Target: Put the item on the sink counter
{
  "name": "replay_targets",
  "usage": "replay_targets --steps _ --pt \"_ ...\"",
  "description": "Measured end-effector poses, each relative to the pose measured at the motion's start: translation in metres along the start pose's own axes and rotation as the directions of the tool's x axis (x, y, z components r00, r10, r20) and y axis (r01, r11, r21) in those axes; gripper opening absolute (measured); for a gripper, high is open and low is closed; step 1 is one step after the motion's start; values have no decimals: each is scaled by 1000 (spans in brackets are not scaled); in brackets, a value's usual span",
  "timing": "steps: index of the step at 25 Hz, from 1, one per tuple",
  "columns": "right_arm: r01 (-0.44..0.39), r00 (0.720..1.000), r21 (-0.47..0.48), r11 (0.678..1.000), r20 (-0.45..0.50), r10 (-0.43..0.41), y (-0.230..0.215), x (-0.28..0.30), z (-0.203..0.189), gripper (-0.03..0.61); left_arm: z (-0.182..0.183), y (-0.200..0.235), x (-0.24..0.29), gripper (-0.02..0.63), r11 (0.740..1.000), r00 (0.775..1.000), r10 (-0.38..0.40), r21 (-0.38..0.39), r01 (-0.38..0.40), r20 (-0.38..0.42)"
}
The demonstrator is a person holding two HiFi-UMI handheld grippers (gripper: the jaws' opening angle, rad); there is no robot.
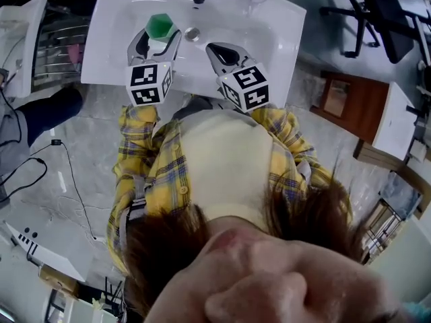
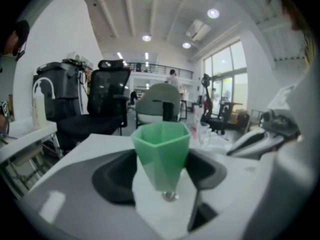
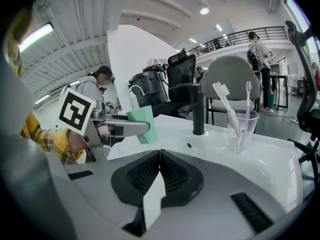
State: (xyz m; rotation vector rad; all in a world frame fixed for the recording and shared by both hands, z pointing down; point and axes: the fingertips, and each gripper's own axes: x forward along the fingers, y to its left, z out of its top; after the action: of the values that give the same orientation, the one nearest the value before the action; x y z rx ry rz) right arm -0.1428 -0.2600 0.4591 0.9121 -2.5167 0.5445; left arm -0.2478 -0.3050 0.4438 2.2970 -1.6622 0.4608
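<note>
The left claw (image 1: pixel 159 38) is clamped on a green cup (image 2: pixel 161 151). Its two dark pads (image 2: pixel 116 176) press on the cup's sides, one on each side. The cup stands upright in the claw, with its wide open end at the top and its narrow end at the bottom. It hangs in the air over the left part of the white sink (image 1: pixel 283 20), and it does not touch the sink or the flat white table (image 1: pixel 100 52) around the bowl. The round metal drain (image 1: pixel 192 33) lies just beside the cup, toward the middle of the bowl. The right claw (image 3: pixel 160 171) is pressed together with nothing in it. It floats over the front middle of the bowl, near the left claw but not touching it. At the back of the sink stands a black tap (image 3: pixel 199 115). To the right of the tap, on the table, stands a clear glass (image 3: pixel 242 130) with toothbrushes (image 3: pixel 226 104) in it. The person leans over the sink in a yellow checked shirt (image 1: pixel 151 160).
</note>
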Motion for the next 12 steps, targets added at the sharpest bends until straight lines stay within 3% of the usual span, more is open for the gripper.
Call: replay_targets --steps 12 --pt "46 999 29 998 -28 -45 -5 3 -10 14 6 33 43 305 998 1000 -1 68 1 -3"
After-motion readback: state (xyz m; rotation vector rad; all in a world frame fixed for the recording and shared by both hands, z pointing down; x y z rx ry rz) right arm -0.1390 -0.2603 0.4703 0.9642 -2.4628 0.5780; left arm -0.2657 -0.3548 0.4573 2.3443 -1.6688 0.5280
